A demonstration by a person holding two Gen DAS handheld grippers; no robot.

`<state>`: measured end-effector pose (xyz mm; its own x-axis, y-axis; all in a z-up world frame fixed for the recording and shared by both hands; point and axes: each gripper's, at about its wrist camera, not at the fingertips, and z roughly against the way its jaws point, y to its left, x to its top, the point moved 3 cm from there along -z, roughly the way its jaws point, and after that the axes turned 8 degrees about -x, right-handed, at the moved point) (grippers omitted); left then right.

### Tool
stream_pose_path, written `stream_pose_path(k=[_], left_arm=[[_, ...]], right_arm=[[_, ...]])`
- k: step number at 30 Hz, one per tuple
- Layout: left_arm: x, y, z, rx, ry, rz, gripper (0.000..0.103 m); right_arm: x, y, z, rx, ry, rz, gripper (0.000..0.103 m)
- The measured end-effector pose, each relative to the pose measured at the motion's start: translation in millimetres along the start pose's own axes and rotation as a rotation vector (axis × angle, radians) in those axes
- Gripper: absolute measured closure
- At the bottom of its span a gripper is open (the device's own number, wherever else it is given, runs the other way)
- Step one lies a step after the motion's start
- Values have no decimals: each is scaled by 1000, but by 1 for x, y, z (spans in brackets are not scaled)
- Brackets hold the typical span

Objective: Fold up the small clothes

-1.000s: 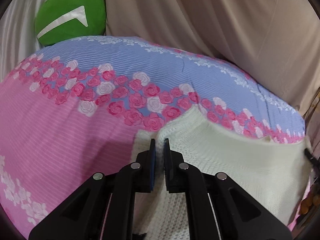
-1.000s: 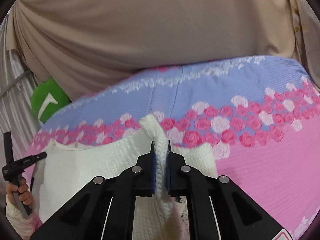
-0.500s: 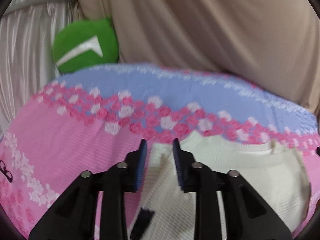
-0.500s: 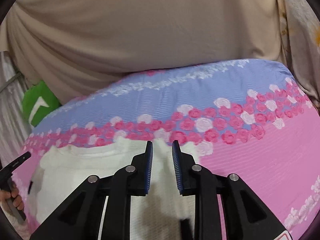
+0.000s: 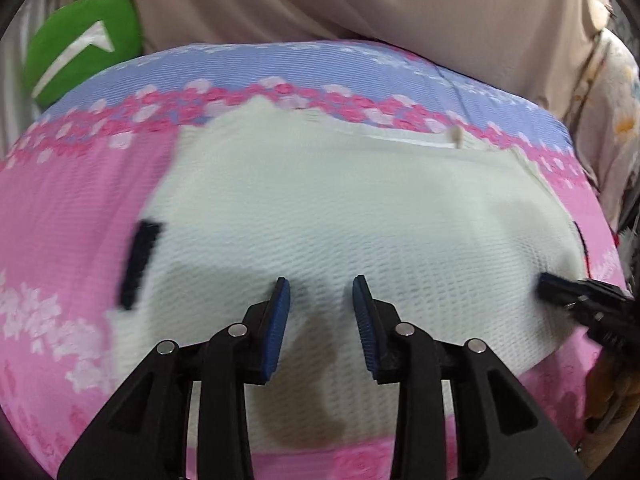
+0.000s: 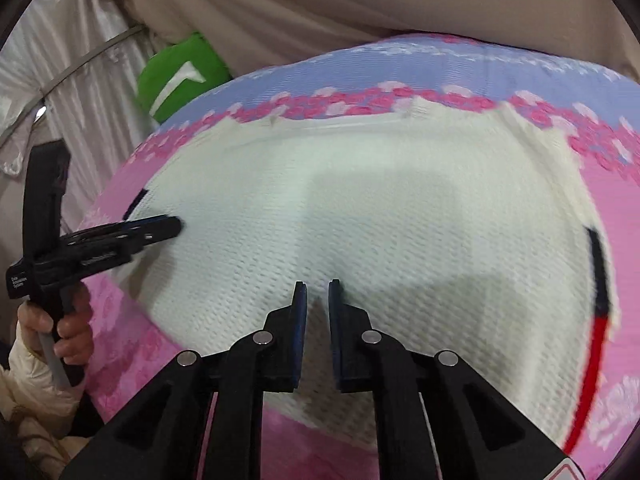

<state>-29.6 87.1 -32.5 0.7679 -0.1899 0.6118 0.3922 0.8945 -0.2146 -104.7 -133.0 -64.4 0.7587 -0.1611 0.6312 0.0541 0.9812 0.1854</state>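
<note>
1. Left wrist view: one white knit garment (image 5: pixel 328 208) is seen spread flat on the floral bedcover (image 5: pixel 72 208), blurred at its edges; its near hem is cut off behind the tool
2. The left gripper (image 5: pixel 321 292) is held over the garment's near part, jaws moderately apart and opening, pads clear of the cloth, nothing between them
3. One dark trim strip (image 5: pixel 140 264) is noted at the garment's left edge; only the tip of the right gripper (image 5: pixel 550 284) shows, over the garment's right edge, its jaws not made out here
4. One green cushion (image 5: pixel 84 40) with a white mark lies behind the bed, partly cut off
5. Right wrist view: the right gripper (image 6: pixel 318 292) is seen over the garment (image 6: pixel 360 208), jaws narrow and closing, no cloth between them
6. The left gripper (image 6: pixel 172 227) and one hand (image 6: pixel 64 332) appear at left; small white lettering on the tool is unreadable
7. One black-and-red strip (image 6: pixel 596 312) is seen at the garment's right edge, smeared by blur
</note>
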Motion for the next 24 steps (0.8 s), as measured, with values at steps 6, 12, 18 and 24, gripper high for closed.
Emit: stream_pose_path(k=[6,12,18,24], left_arm=[[-16,45,14,28,-12,102,78],[18,36,39,7,-126,121,71],[80,31,-1,2,-130,107,66],[86,48,-60,97,-64,117,67]], right_arm=[[-39,-109,34,-133,-21,-262,103],[12,-80,63,-158,-151,-173,89],[92,-35,3,-49,-127,-61,90],[101,-63,-74,-121,-8,-173,101]])
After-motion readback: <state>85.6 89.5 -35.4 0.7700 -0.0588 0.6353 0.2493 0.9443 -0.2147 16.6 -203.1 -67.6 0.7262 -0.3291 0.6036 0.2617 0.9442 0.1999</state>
